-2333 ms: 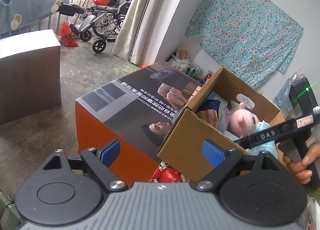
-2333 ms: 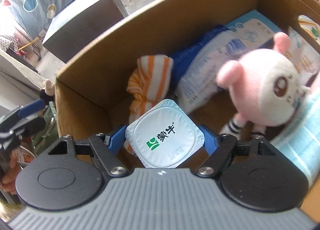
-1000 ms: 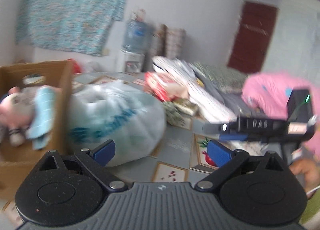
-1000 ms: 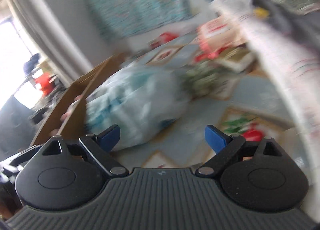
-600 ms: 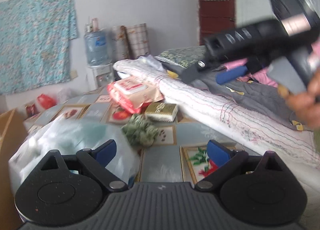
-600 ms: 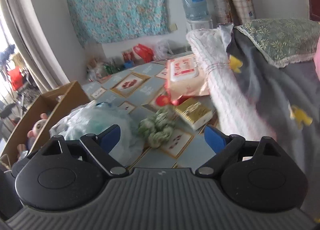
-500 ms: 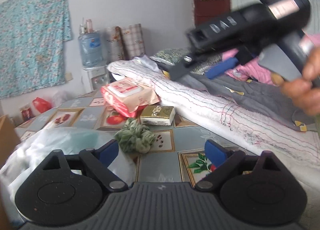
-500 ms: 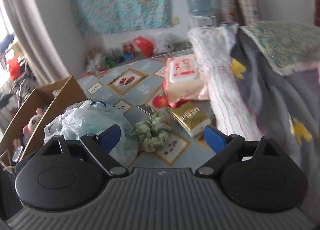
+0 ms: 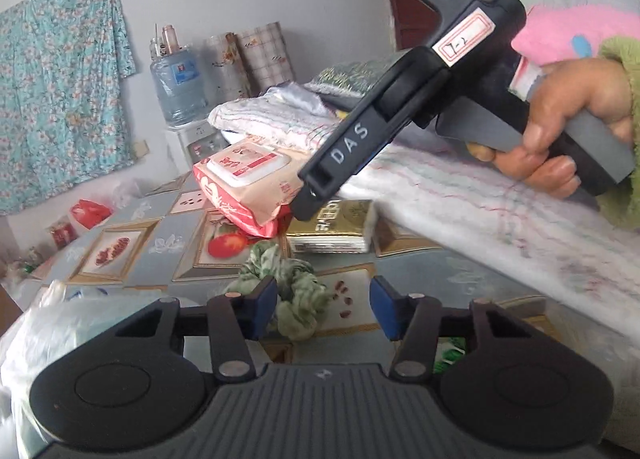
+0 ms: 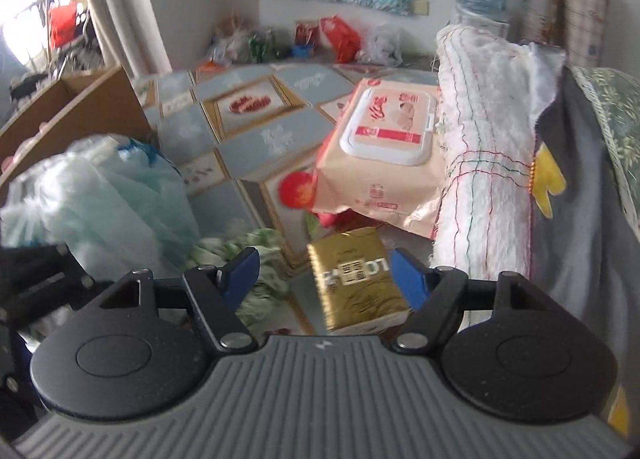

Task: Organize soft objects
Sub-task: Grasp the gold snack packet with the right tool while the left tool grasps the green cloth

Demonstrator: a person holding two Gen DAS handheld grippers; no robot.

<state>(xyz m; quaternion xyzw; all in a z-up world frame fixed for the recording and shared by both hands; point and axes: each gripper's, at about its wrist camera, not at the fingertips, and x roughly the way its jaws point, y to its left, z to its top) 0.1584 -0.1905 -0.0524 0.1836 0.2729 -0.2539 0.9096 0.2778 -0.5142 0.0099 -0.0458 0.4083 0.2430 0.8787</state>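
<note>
On the patterned floor mat, left to right, lie a crumpled green-and-white cloth bundle, a gold foil-wrapped soft pack just beside it, and behind both a pink wet-wipe pack with a white lid leaning toward the white blanket roll.

The cloth bundle looks light, limp and easily squashed; a pinch across its bunched middle should hold. The gold pack seems soft but slippery, best taken across its narrow sides.

The left gripper is parted fairly wide, empty, with the cloth bundle between its blue pads, not clearly touched. The right gripper is also spread, empty, framing the gold pack without squeezing.
</note>
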